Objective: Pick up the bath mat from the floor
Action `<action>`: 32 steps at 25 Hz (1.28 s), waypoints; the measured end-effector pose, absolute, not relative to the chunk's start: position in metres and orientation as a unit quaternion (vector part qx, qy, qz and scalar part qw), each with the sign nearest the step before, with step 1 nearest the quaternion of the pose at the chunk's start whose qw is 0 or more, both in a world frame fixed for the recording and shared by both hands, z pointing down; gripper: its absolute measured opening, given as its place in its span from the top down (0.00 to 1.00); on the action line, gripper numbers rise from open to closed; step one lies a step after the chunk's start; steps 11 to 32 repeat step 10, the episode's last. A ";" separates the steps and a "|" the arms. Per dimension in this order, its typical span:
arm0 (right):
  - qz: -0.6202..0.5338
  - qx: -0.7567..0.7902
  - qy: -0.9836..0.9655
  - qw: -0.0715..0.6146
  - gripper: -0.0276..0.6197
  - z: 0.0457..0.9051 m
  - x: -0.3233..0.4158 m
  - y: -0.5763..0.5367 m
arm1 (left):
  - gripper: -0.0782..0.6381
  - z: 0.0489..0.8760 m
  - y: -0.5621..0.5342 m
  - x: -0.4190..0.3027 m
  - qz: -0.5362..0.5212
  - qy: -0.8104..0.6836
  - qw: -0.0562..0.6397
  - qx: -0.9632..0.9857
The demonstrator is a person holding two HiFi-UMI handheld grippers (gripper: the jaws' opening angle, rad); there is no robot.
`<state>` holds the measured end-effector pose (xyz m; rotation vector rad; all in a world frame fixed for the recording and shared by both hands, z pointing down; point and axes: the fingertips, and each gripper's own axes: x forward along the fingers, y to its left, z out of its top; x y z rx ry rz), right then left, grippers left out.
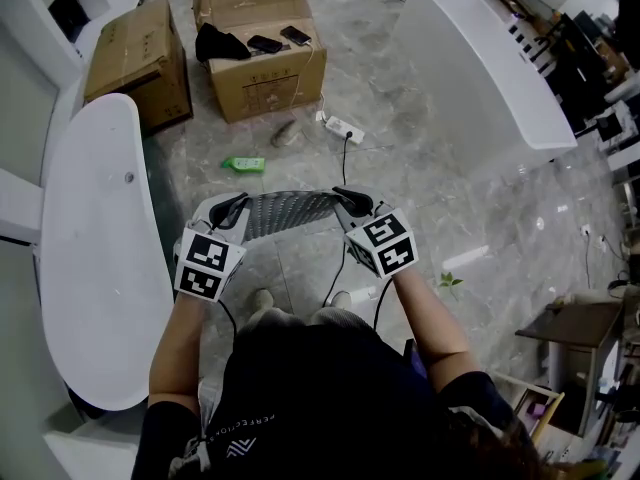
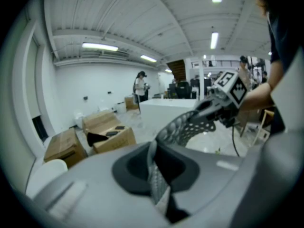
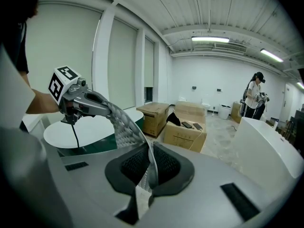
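Lift's done: left gripper (image 1: 231,209) and right gripper (image 1: 351,201) each pinch an end of the bath mat (image 1: 290,209) above the floor (image 1: 440,193); next, I'd keep it level.

Grey bath mat (image 1: 290,211), soft and flexible, pebbled all over with rounded bumps and pierced with small holes. Held up clear of the floor, spread widthwise and bowed in a gentle curve. One end edge pinched in the closed jaws of the left gripper (image 1: 230,209), the opposite end edge pinched in the closed jaws of the right gripper (image 1: 352,201). A short flap hanging below each grip.
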<state>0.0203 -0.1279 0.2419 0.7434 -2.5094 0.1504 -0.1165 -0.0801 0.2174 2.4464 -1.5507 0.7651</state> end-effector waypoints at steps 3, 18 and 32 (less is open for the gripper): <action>0.047 0.276 -0.927 0.251 0.93 0.234 0.018 -0.126 | 0.87 0.210 -0.080 -0.119 0.245 -0.526 0.066 0.812; 0.035 0.279 -0.928 0.246 0.93 0.223 0.016 -0.122 | 0.87 0.196 -0.078 -0.123 0.230 -0.541 0.053 0.807; 0.035 0.279 -0.928 0.246 0.93 0.223 0.016 -0.122 | 0.87 0.196 -0.078 -0.123 0.230 -0.541 0.053 0.807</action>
